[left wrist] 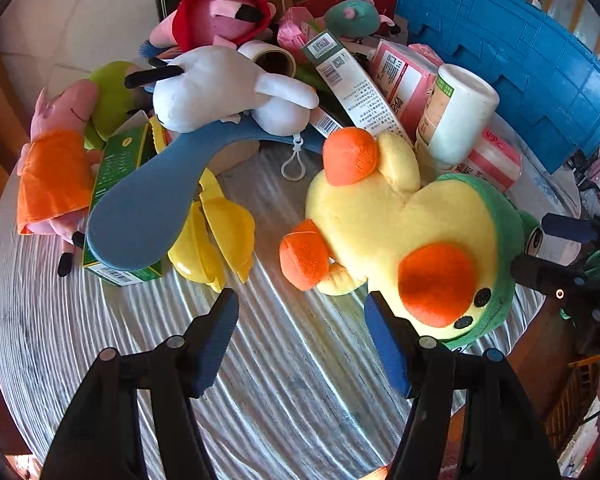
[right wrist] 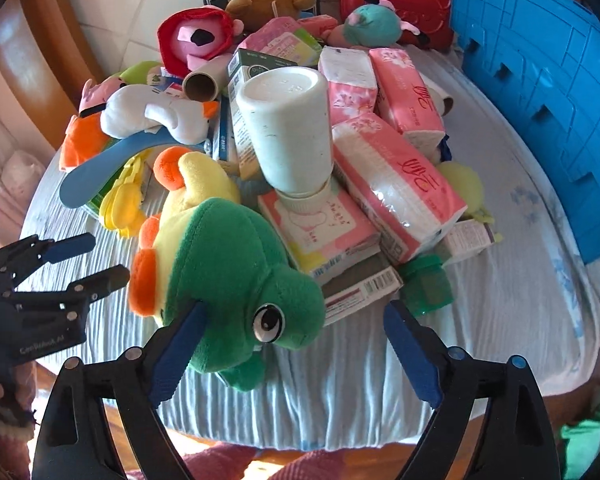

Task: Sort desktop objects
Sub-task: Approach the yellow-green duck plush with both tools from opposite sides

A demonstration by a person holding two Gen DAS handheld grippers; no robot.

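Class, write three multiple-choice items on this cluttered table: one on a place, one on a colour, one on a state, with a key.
1. Where does the blue crate stand?
A. on the table's far right
B. on the floor
C. under the toys

2. What colour is the hood of the yellow duck plush?
A. red
B. green
C. white

3. How does the right tool stand?
A. shut on the white bottle
B. open, astride the plush's hood
C. shut, empty

Key: 1 A, it rises at the right edge; 2 B, the hood with the eye is green; 3 B, one finger stands well clear of the plush.
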